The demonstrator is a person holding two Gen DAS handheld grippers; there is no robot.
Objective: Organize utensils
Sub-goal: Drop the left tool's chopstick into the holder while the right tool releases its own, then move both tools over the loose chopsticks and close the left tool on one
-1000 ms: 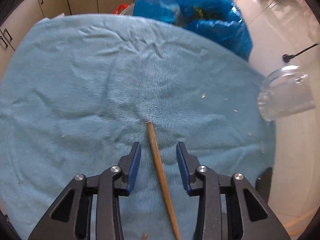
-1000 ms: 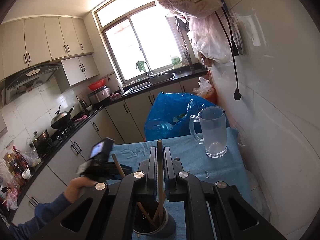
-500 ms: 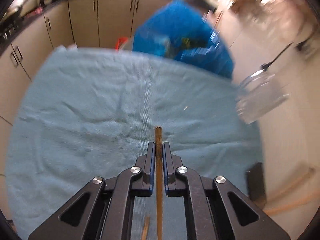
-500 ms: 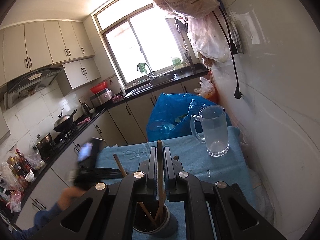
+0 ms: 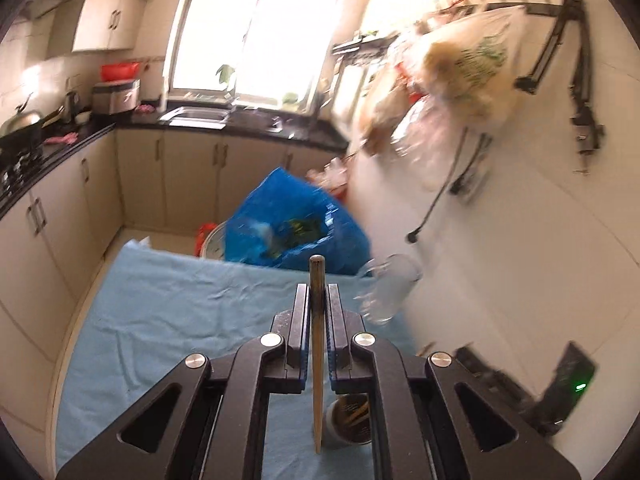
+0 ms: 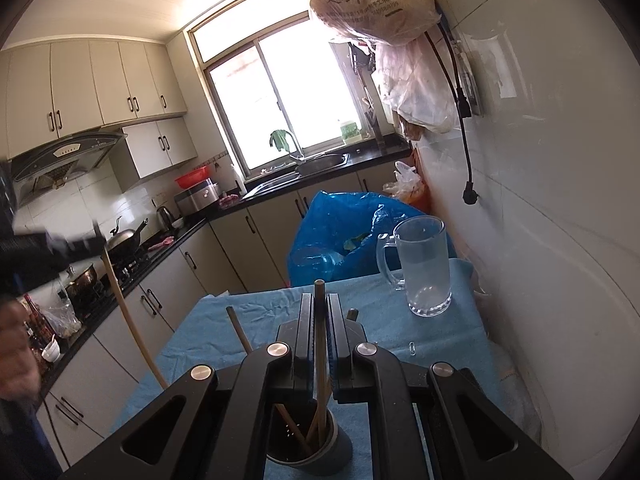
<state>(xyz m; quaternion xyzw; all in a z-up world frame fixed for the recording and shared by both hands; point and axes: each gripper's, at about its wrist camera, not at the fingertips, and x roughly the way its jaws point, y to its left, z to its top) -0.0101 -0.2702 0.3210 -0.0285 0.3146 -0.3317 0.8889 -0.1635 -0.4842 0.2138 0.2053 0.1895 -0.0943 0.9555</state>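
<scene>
My left gripper (image 5: 318,300) is shut on a wooden chopstick (image 5: 317,360) and holds it upright above the blue towel (image 5: 168,320), its lower tip beside the dark utensil cup (image 5: 352,424). My right gripper (image 6: 319,312) is shut on another chopstick (image 6: 320,344) whose lower end stands inside the utensil cup (image 6: 308,440), which holds several chopsticks. The left gripper (image 6: 48,248) with its chopstick (image 6: 132,324) shows blurred at the left of the right wrist view.
A clear glass mug (image 6: 424,268) stands at the towel's far right by the wall. A blue plastic bag (image 6: 340,236) sits behind the table. A paper clip (image 6: 412,347) lies on the towel. Kitchen cabinets (image 6: 224,252) run along the left.
My left gripper closed on the chopstick that lay on the towel, lifted it and tilted it upright toward the cup. My right gripper stayed shut on its chopstick over the cup.
</scene>
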